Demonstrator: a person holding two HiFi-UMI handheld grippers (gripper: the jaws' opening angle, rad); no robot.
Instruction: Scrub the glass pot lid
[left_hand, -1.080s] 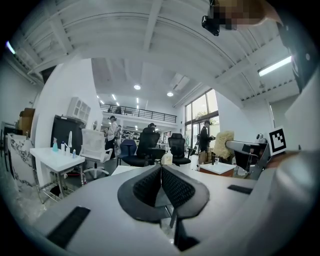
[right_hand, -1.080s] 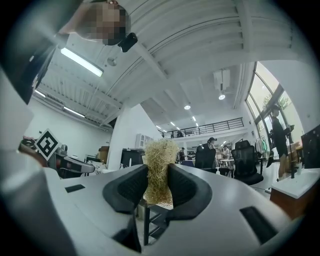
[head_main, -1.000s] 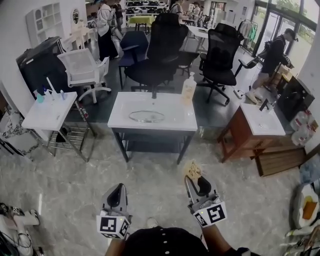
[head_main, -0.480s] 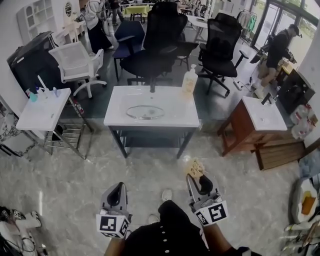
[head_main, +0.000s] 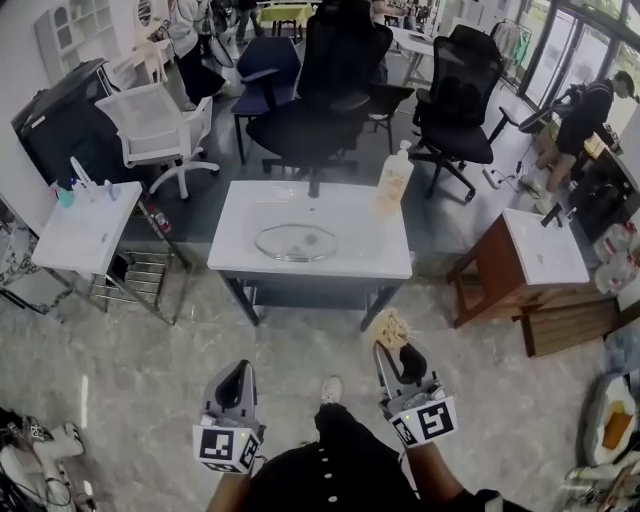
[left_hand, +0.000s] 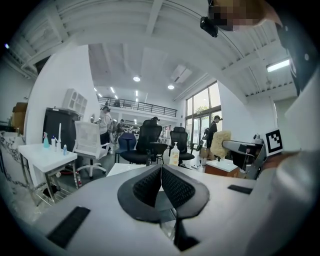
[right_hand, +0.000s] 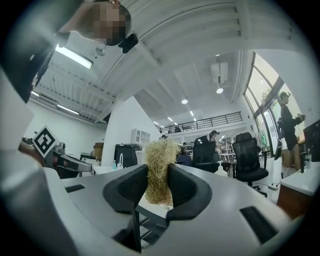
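Glass pot lid (head_main: 296, 241) mid-frame, well above both: right gripper (head_main: 393, 348) fingers clamp fibre scrubber (head_main: 388, 327), left gripper (head_main: 237, 372) fingers closed, empty

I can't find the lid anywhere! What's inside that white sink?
The glass pot lid lies flat in the white sink, in its basin. Anything beneath it, like a drain, can't be made out.
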